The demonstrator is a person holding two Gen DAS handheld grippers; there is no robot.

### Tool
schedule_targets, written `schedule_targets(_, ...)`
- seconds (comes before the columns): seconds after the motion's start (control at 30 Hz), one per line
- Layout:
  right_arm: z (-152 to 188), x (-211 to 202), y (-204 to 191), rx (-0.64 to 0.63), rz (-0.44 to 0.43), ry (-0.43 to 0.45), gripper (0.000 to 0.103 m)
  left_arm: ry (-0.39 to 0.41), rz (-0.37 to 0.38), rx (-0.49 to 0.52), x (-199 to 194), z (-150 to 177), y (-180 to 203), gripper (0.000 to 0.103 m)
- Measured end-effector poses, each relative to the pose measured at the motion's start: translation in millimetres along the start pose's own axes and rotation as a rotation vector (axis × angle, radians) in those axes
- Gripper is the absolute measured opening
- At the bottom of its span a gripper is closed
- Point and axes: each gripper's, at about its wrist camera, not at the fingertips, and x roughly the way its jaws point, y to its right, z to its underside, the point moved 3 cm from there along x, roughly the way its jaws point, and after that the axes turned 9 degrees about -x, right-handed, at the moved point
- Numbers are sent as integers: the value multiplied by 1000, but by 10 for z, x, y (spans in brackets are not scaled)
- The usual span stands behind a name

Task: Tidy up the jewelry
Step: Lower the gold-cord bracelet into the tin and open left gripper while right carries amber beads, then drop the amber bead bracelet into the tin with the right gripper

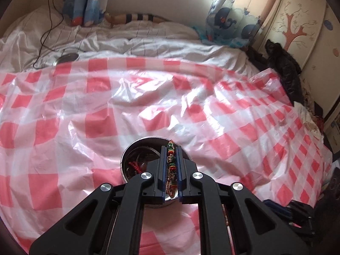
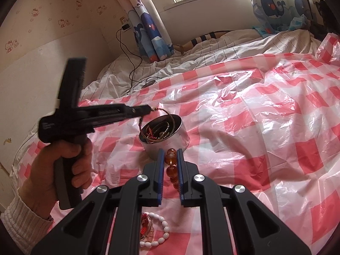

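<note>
1. The left gripper (image 1: 171, 167) has its fingers nearly closed on a multicoloured beaded bracelet (image 1: 171, 165), held just above the open metal tin (image 2: 162, 132) on the bed; a braided end dangles over the rim.
2. The right gripper (image 2: 170, 165) pinches an amber bead bracelet (image 2: 171, 159) between narrowly parted fingers, near the tin.
3. Both strands look light and limp; I judge they will sag and swing, so gripping across the beads, as here, suits them best. Glassy beads may slip.
4. A white bead bracelet (image 2: 163, 229) lies on the checked plastic sheet (image 2: 255, 127) below the right gripper.
5. The sheet is crinkled and glossy over soft bedding, so the tin could tip. Whale-print curtains (image 2: 148, 36) frame a bright window.
</note>
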Motion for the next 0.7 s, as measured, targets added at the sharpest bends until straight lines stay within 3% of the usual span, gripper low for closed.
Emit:
schedule_targets(0.07,-3,-5,5,3,-1,2,12,-49,-50,-22,149,36,-110,8)
schedule_targets(0.17,-14,-23,8,10,-9,8,12,-68,-59,-28,137,108,-207,12)
schedule_targets(0.33,-89,-66,11,56,-69,27,12,-19,-43,-63,-267,293,-400,42)
schedule_targets(0.47,-195,38,-36,83,-114,17,12,6,-42,-108,-617,593,-639,51)
schedule_targets(0.6,-425,276,-91,160,-200,28,12,7,-49,-144,-755,867,-884,52)
schedule_targets(0.7,-658,462,-163,202,-259,54,12,-14,-27,-192,-693,892,-1026,53)
